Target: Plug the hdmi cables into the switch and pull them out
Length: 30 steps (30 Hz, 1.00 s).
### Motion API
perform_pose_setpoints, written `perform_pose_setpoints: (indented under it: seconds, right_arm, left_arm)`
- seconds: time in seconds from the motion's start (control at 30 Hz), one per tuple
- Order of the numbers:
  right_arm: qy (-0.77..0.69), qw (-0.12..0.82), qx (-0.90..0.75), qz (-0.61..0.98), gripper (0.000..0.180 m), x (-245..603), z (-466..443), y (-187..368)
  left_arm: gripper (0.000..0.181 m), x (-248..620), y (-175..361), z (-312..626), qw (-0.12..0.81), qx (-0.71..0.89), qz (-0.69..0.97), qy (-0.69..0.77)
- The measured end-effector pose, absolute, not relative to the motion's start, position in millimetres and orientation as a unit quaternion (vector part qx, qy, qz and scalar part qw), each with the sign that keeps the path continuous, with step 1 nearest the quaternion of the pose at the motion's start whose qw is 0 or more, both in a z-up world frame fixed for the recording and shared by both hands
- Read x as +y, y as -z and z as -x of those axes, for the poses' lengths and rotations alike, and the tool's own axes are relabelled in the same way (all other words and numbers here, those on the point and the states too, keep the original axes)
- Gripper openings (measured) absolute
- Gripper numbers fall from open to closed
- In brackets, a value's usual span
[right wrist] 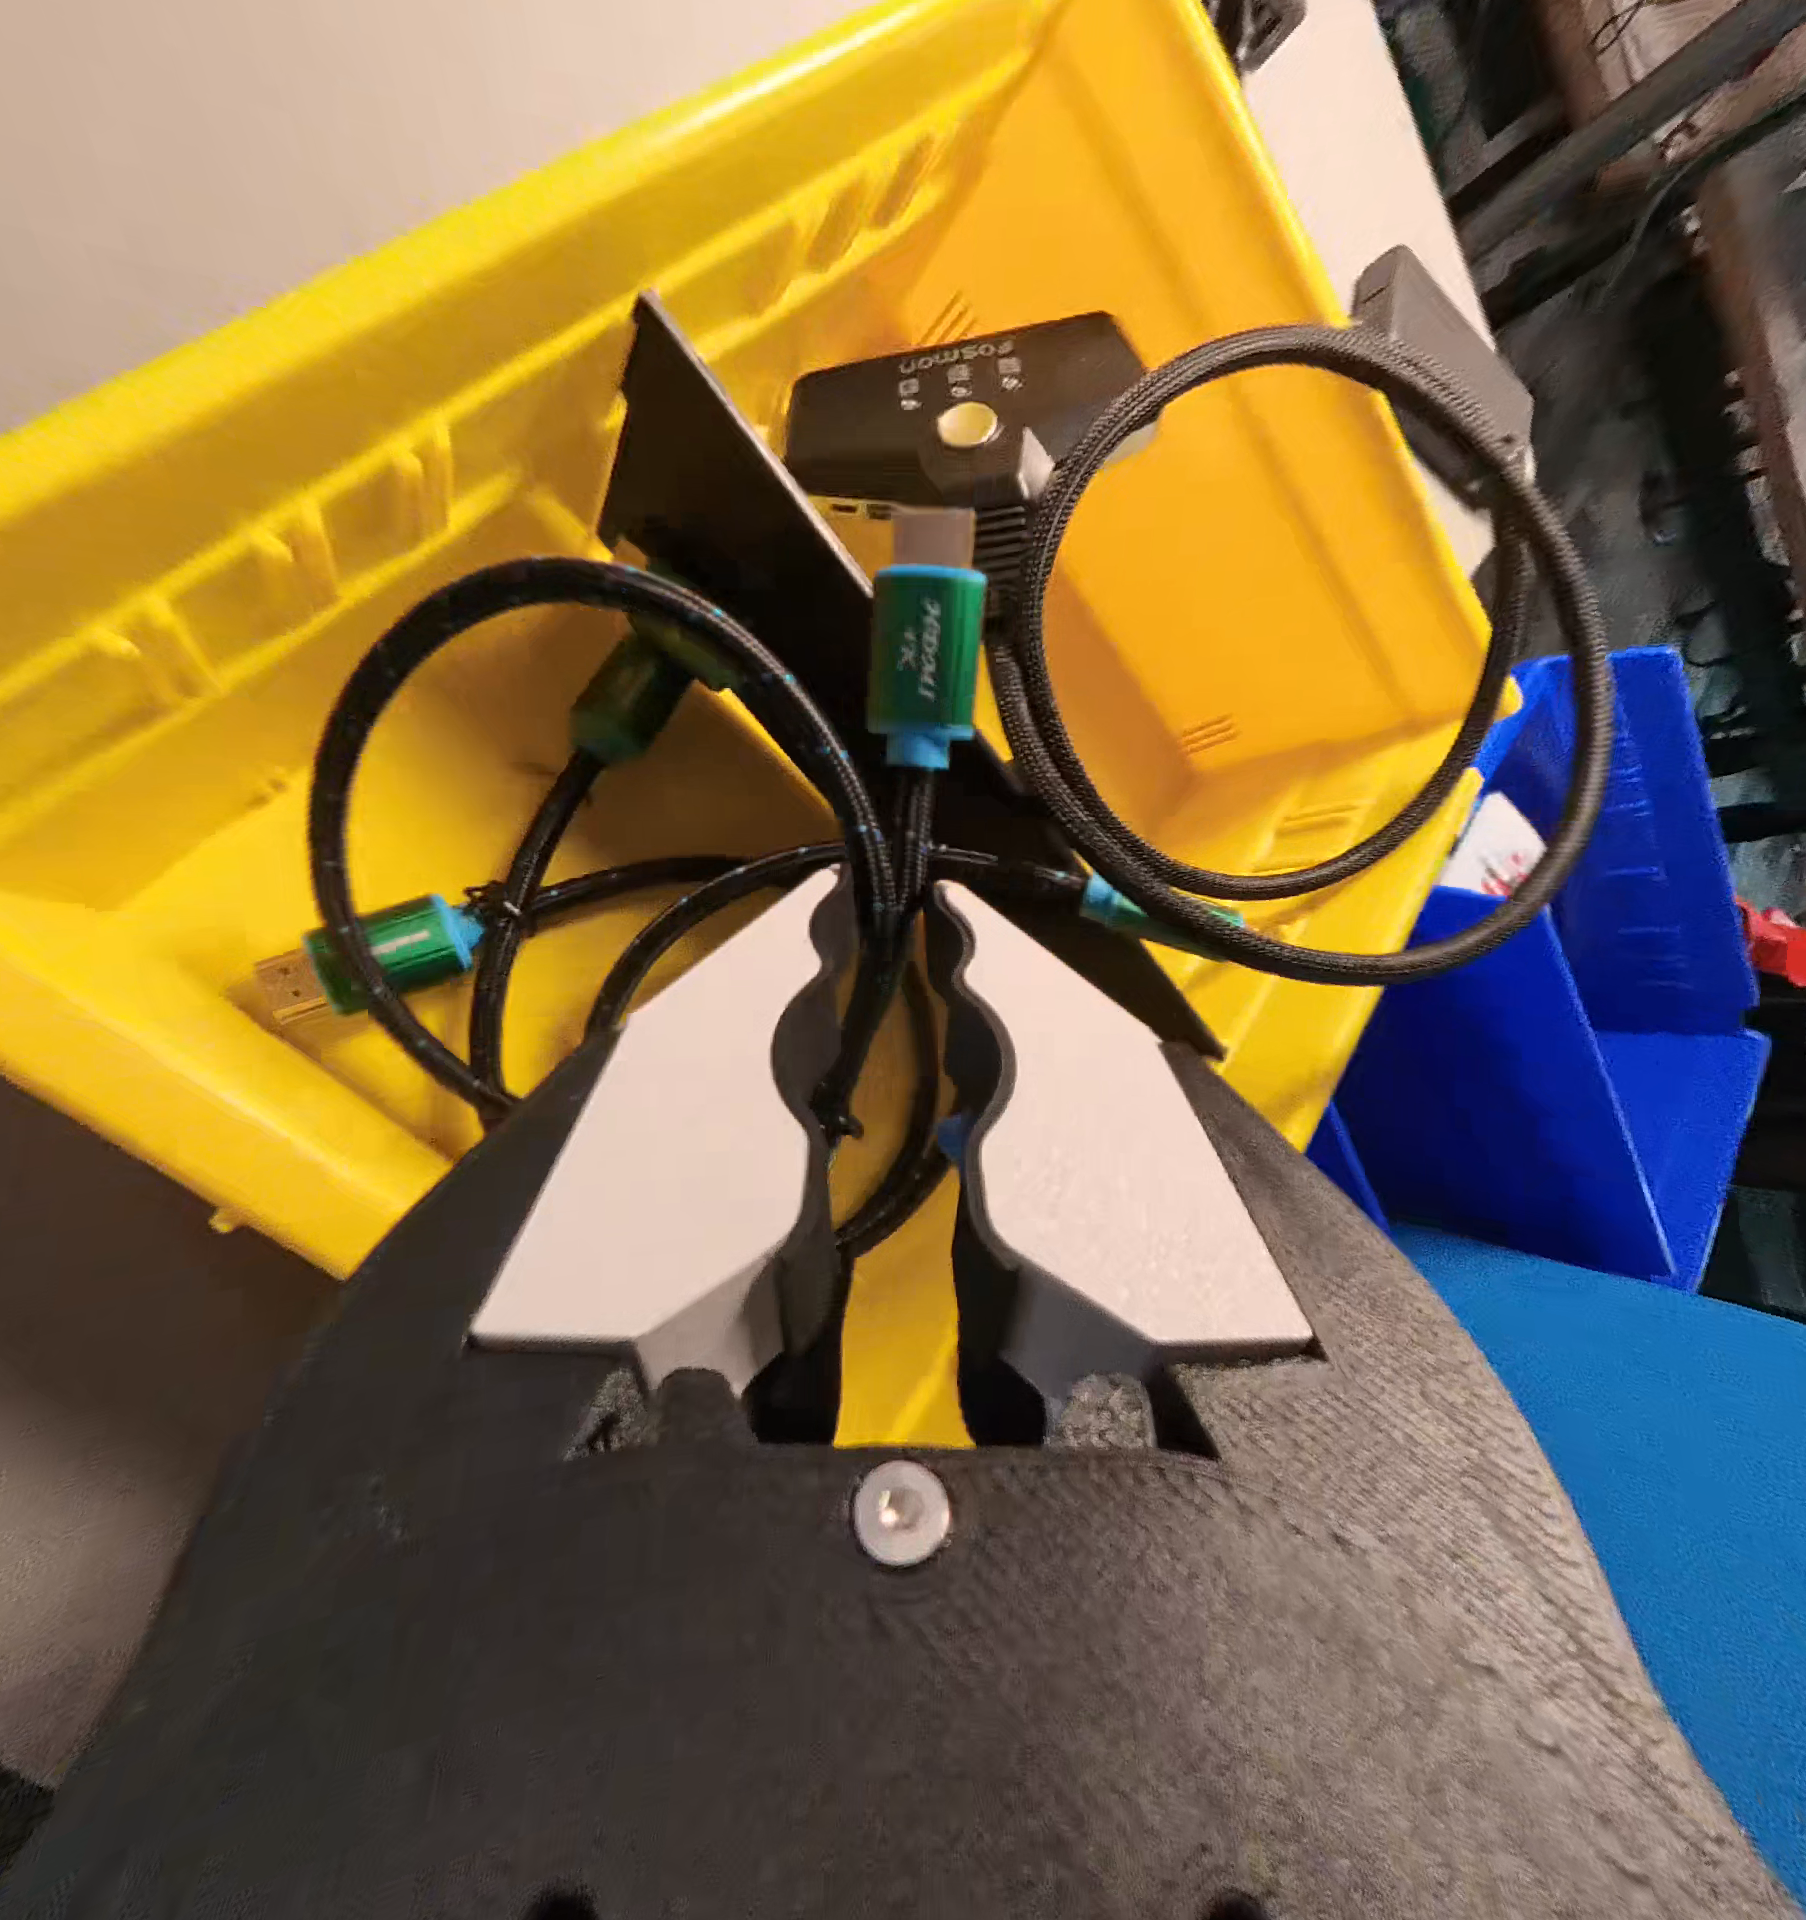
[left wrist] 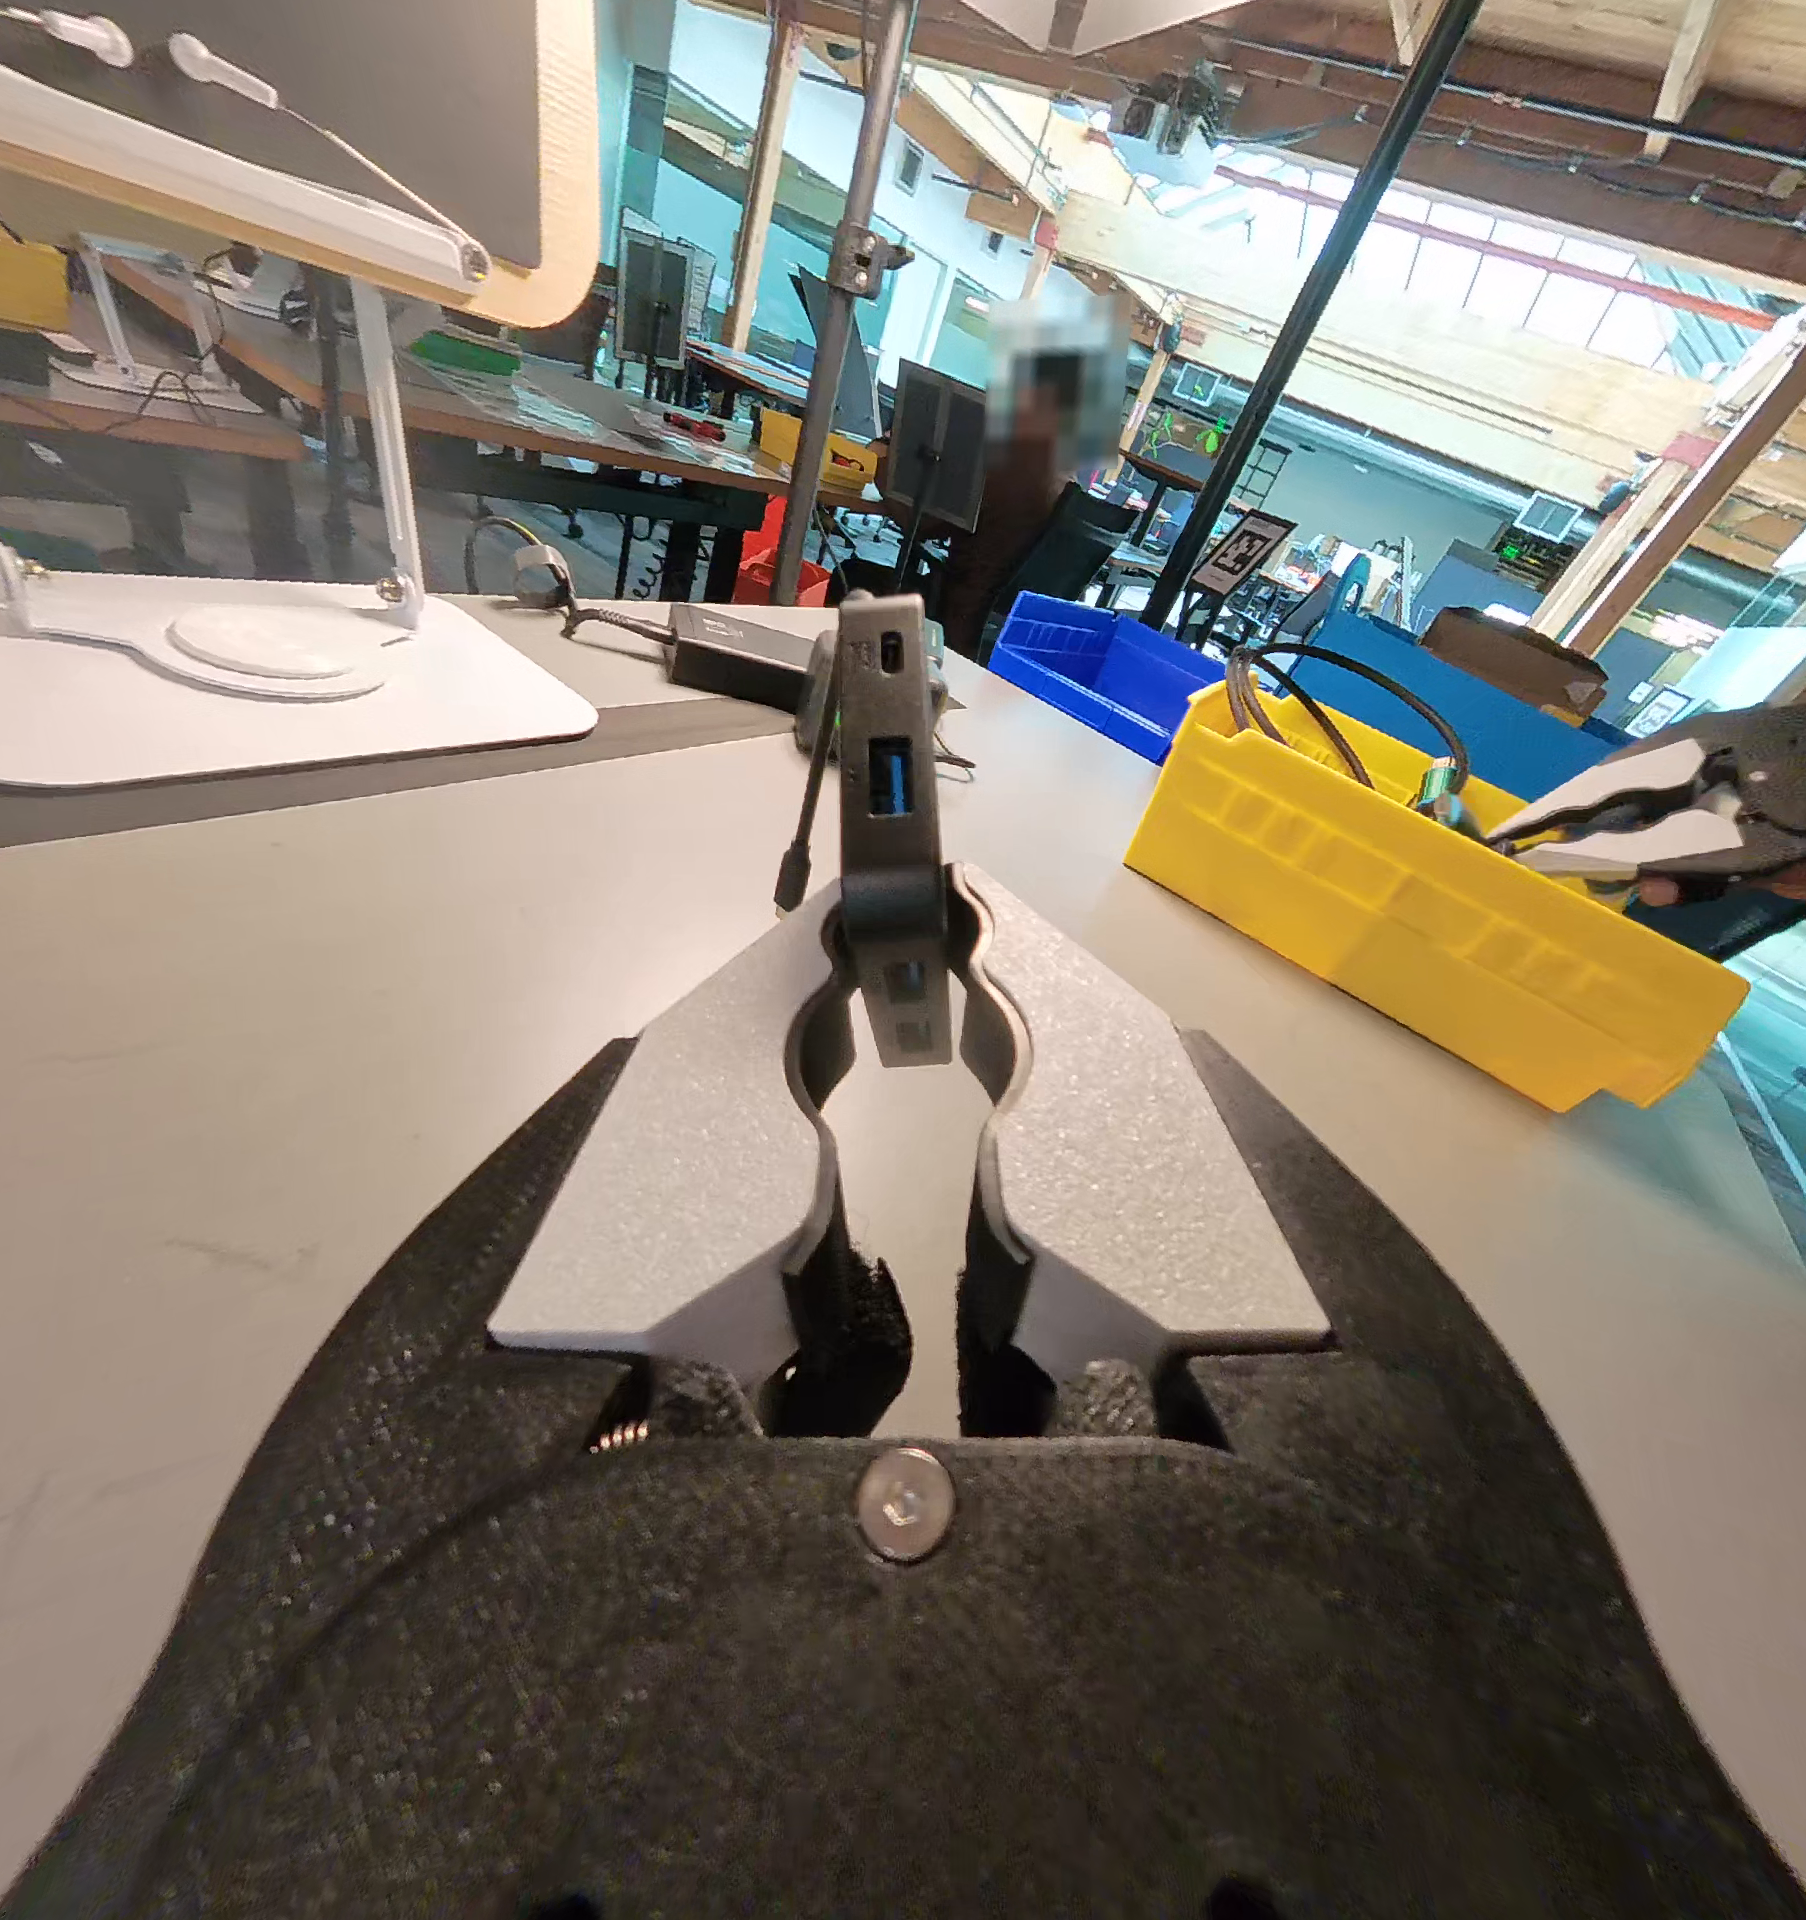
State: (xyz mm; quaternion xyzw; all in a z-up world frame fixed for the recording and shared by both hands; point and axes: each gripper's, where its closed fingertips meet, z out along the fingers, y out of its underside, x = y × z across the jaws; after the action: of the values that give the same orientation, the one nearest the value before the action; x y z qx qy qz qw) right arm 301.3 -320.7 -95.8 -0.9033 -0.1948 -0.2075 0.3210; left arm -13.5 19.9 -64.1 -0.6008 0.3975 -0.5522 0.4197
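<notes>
Step in hand, by my reading: fetching parts, nothing plugged yet. Right gripper (right wrist: 894, 914) is clenched on braided HDMI cables (right wrist: 904, 831), lifting the bundle inside the yellow bin (right wrist: 203, 499) at the worktop's far right edge. Beyond it, still in the bin, lies the black switch (right wrist: 966, 400). Left gripper (left wrist: 894, 904) is clamped on a grey multiport adapter (left wrist: 883, 727). Next: regrip at a green plug (right wrist: 925, 655).

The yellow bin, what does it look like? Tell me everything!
The yellow bin is a long, shiny plastic box with ribbed walls and an open top, standing on the pale table beside a blue bin. A black divider crosses it. Inside lie a black switch box and braided black cables with green plugs. The right gripper reaches in, shut on a cable.
</notes>
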Motion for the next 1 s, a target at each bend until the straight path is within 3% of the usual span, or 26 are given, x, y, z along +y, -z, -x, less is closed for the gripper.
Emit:
perform_pose_setpoints:
  seconds: [0.1, 0.3, 0.47, 0.6, 0.83, 0.93, 1.0]
  right_arm:
    - [0.229, 0.326, -0.172, 0.901, 0.029, -320.9, -307.1, 84.5]
    - [0.284, 0.382, -0.146, 0.867, 0.030, -314.9, -298.2, 28.5]
    - [0.253, 0.457, -0.224, 0.823, 0.030, -261.2, -218.6, 8.9]
    - [0.204, 0.505, -0.315, 0.777, 0.035, -202.4, -135.4, 12.9]
    - [0.222, 0.497, -0.461, 0.701, 0.051, -126.7, -38.2, 32.1]
    - [0.243, 0.457, -0.512, 0.685, 0.048, -113.1, -23.3, 48.8]
    - [0.238, 0.446, -0.533, 0.678, 0.031, -111.3, -15.2, 54.9]
  left_arm:
    - [0.013, 14.5, 63.2, 11.5, 0.417, 0.405, 0.596, 0.554]
    - [0.013, 5.4, 55.4, 10.0, 0.417, 0.416, 0.581, 0.562]
    - [0.013, -25.6, 45.6, 4.7, 0.385, 0.451, 0.535, 0.601]
    - [0.013, -72.9, 38.0, 4.7, 0.304, 0.499, 0.466, 0.664]
    - [0.014, -119.8, 54.0, 10.0, 0.195, 0.574, 0.427, 0.670]
    - [0.014, -130.8, 60.6, 14.1, 0.162, 0.597, 0.419, 0.665]
    - [0.014, -133.9, 62.7, 15.8, 0.150, 0.604, 0.418, 0.662]
